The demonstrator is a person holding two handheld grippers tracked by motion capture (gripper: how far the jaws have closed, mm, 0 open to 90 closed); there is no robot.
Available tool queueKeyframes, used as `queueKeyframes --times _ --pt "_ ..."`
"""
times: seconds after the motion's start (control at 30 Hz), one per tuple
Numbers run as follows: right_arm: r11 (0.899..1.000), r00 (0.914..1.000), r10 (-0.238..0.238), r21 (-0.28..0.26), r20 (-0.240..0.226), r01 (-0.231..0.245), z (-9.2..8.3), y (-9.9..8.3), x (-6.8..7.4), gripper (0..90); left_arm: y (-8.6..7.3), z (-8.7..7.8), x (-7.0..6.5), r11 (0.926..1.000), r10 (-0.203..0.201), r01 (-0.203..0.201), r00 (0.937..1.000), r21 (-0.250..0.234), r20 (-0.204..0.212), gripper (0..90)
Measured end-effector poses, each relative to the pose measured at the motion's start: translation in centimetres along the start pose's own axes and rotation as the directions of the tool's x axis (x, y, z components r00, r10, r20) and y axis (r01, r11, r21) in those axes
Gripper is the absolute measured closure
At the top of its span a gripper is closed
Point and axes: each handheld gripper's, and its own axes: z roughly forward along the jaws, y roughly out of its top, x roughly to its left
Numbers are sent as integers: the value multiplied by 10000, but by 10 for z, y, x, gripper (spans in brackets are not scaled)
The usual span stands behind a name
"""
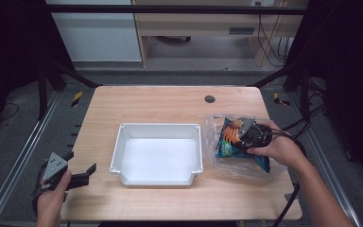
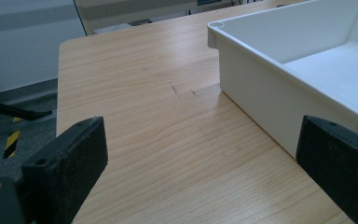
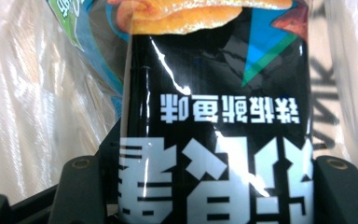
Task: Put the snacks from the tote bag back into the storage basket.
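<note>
A black snack packet [image 3: 214, 116] with white lettering and an orange picture stands between the jaws of my right gripper [image 3: 209, 186], which is shut on it. From above, that gripper [image 1: 244, 130] sits inside a clear plastic bag [image 1: 217, 158] at the table's right side, among colourful packets [image 1: 228, 141]. A person's hand holds it from the right. My left gripper [image 1: 82, 161] hovers at the table's front left edge, just left of a white tray [image 1: 157, 126]. Its jaws [image 2: 205, 140] stand wide open over bare wood with nothing between them.
The white tray [image 2: 261, 107] is empty and lies in the table's middle; its near wall is close to my left gripper's right jaw. A dark round hole [image 1: 210, 99] marks the far side of the wooden table [image 1: 170, 101]. Crinkled clear plastic [image 3: 37, 102] surrounds the packet.
</note>
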Motion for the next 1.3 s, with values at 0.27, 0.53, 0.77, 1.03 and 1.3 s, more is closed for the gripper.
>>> queueKeyframes --times 0.27,0.53,0.77,1.03,1.3 --pt "9998 9999 118 -146 -96 -119 -6 -6 0 384 0 0 0 10000 -14 14 10000 4 1 16" --pt "9970 9994 323 -701 -91 -329 -21 -14 2 386 0 0 0 10000 -37 37 10000 -39 -2 16" --pt "9929 9992 378 -1132 140 -360 -36 -15 5 387 0 1 0 10000 -19 19 10000 -23 10 16" --pt "9924 9988 424 -1163 256 -391 -38 -14 5 387 0 0 1 10000 -69 69 10000 -31 4 16" --pt "9882 9965 668 -1412 504 -591 -46 -20 2 388 0 0 1 9999 -95 95 10000 -76 -2 16"
